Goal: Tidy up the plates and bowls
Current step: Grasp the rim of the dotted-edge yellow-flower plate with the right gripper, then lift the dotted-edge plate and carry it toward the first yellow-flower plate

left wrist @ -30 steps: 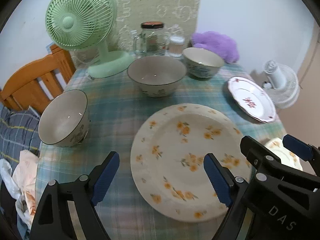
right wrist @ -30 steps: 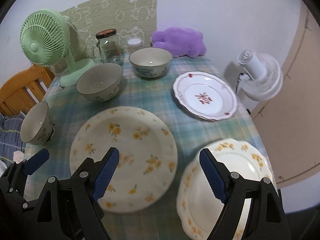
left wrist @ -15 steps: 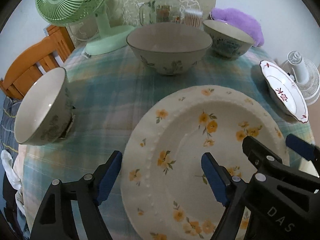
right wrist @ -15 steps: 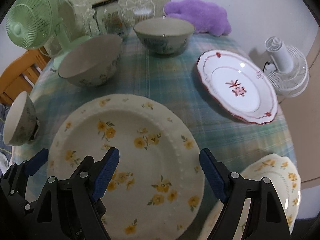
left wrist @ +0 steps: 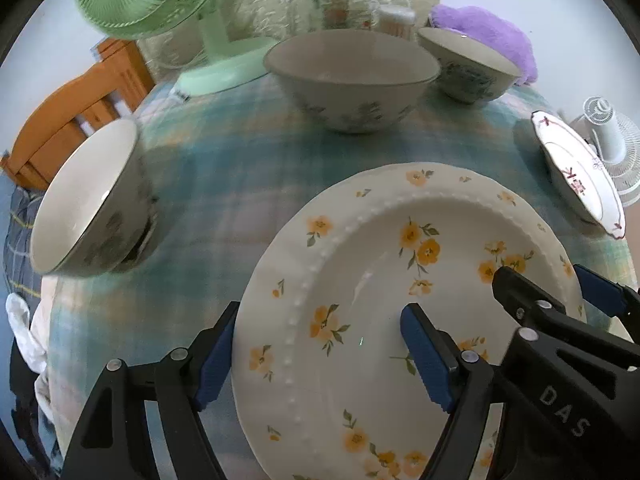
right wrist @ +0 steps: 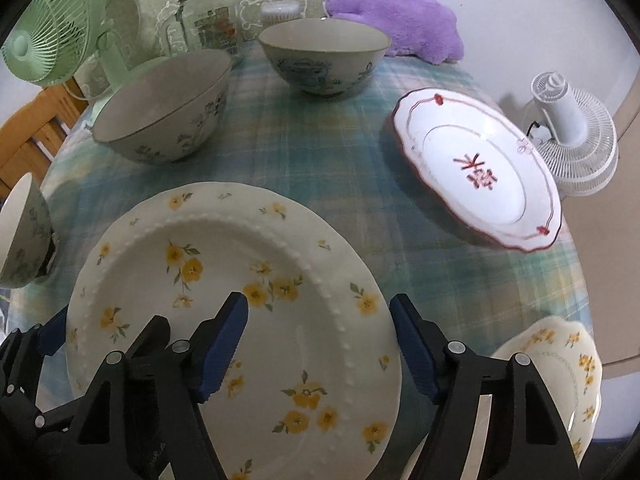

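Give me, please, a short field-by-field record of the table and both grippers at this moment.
plates: large yellow-flower plate; red-trimmed plate; small yellow-flower plate
bowls: three, upright, apart
left gripper: open, straddling the large plate's left rim
right gripper: closing, straddling its right rim
table: plaid cloth

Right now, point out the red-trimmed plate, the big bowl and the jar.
Red-trimmed plate [right wrist: 476, 168]: right wrist view, centre by the red mark.
Big bowl [left wrist: 352, 76]: left wrist view, inner wall.
Jar [right wrist: 210, 16]: right wrist view, glass body.

Floral plate [left wrist: 360, 280] glossy glazed ceramic, beaded ridge; tablecloth [right wrist: 340, 152] matt plaid cloth; chair [left wrist: 80, 112] wood.
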`<action>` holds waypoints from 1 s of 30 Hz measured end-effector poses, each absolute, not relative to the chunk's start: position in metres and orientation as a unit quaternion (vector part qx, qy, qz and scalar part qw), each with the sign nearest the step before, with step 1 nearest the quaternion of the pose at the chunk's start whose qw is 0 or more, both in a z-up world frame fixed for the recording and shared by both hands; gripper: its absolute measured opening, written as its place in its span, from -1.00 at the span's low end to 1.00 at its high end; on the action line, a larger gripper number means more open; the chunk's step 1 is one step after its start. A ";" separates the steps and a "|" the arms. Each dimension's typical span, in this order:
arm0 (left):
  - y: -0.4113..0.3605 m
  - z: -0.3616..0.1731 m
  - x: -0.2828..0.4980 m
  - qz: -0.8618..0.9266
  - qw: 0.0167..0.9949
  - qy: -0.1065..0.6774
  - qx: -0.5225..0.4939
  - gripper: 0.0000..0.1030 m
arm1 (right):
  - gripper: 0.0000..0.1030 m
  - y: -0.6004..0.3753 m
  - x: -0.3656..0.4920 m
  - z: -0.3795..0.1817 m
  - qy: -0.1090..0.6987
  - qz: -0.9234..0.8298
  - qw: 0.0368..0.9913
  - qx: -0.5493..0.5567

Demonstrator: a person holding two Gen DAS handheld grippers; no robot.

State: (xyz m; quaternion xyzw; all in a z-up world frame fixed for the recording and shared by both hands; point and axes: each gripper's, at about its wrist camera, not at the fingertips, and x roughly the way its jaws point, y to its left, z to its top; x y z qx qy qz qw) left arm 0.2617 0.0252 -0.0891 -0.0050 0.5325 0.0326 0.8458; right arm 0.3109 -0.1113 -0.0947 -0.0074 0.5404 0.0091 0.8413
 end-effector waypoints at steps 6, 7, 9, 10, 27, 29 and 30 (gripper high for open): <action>0.036 -0.090 0.245 0.030 0.839 0.544 -0.001 0.57 | 0.44 -0.098 0.295 -0.095 0.551 0.043 0.834 -0.016; 0.034 -0.090 0.243 0.033 0.840 0.542 0.005 0.59 | 0.43 -0.097 0.295 -0.096 0.553 0.044 0.832 -0.020; 0.033 -0.091 0.243 0.037 0.841 0.539 0.008 0.62 | 0.40 -0.099 0.295 -0.100 0.562 0.044 0.826 -0.009; 0.032 -0.091 0.244 0.039 0.842 0.538 0.007 0.62 | 0.39 -0.101 0.295 -0.103 0.565 0.045 0.824 -0.003; 0.035 -0.086 0.241 0.023 0.831 0.555 -0.019 0.59 | 0.34 -0.089 0.292 -0.086 0.568 0.011 0.823 -0.026; 0.036 -0.083 0.240 0.018 0.833 0.553 -0.020 0.58 | 0.34 -0.089 0.287 -0.082 0.566 0.007 0.824 -0.025; 0.036 -0.080 0.238 0.015 0.833 0.552 -0.020 0.58 | 0.34 -0.088 0.285 -0.079 0.565 0.004 0.825 -0.025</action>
